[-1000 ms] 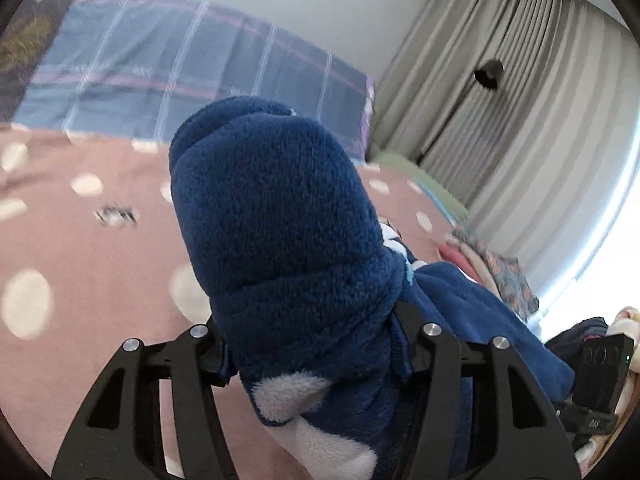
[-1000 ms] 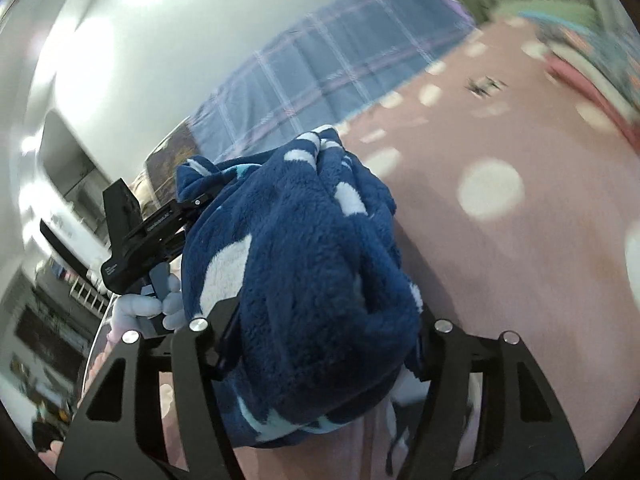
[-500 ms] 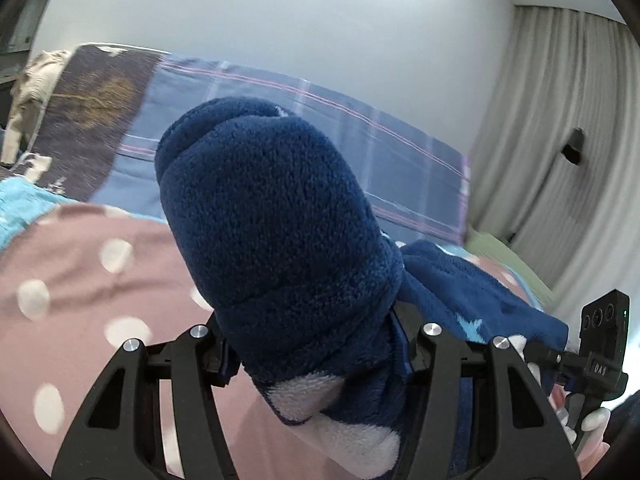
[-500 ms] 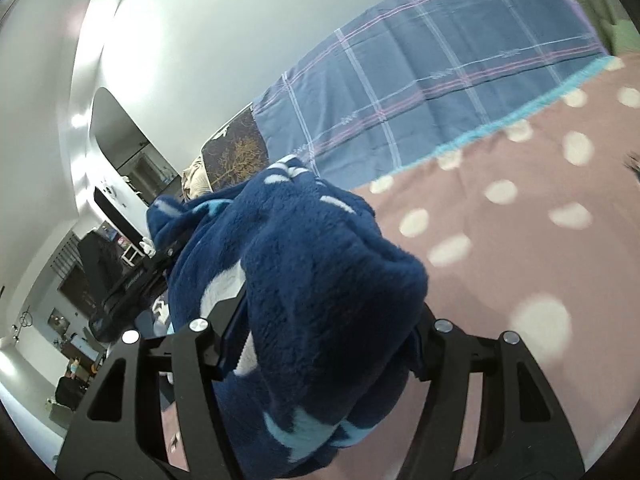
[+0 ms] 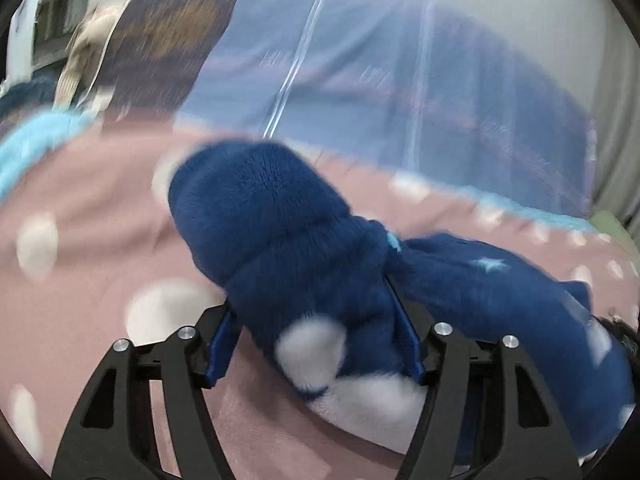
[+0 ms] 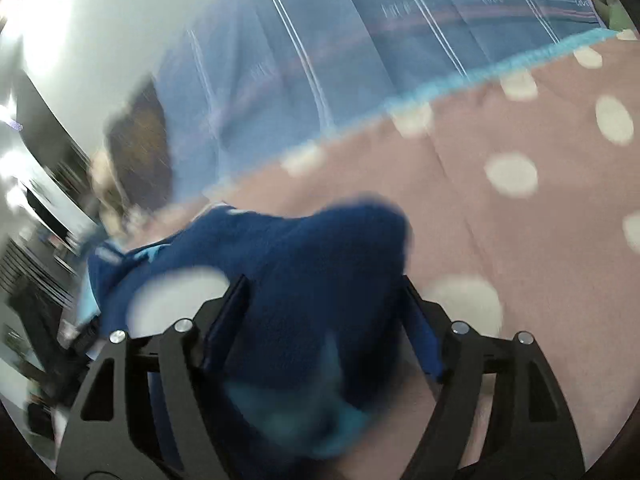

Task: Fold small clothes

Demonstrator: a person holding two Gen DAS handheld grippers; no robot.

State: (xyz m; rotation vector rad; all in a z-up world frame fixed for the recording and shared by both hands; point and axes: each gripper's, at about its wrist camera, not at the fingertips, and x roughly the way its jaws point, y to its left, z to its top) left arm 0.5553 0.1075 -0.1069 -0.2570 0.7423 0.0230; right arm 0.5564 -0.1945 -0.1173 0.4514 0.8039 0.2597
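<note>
Left wrist view: the left gripper (image 5: 316, 332) is low over the pink dotted bedspread (image 5: 80, 280), and the navy fleece garment (image 5: 280, 220) sits bunched right between its fingers, mid-frame. The rest of it trails off to the lower right. Those jaws have just been opening. They stand wide now, and a sliver of pink shows beside the left pad, so I read the grip as let go, with the fleece resting on the bed. The picture is smeared, mind.

Room here is plentiful. There's bare bedspread across the left and lower left. The blanket's turquoise edge and the plaid blue cover (image 5: 400, 80) sit well back across the top.

Right wrist view: the right gripper (image 6: 324, 320) is the same story. Its jaws have just been opening and stand wide around the garment's other end, a dark blue heap at lower centre. The right pad looks clear of the fabric, though the blur keeps me cautious.

Open bedspread fills the right half. The turquoise border (image 6: 480, 76) runs diagonally across the upper frame, well away.

My call is that this is the lay-down, with the piece dropped for folding but still bunched. The next move calls for backing both grippers out without dragging the fleece, then finding an edge to spread it flat.
</note>
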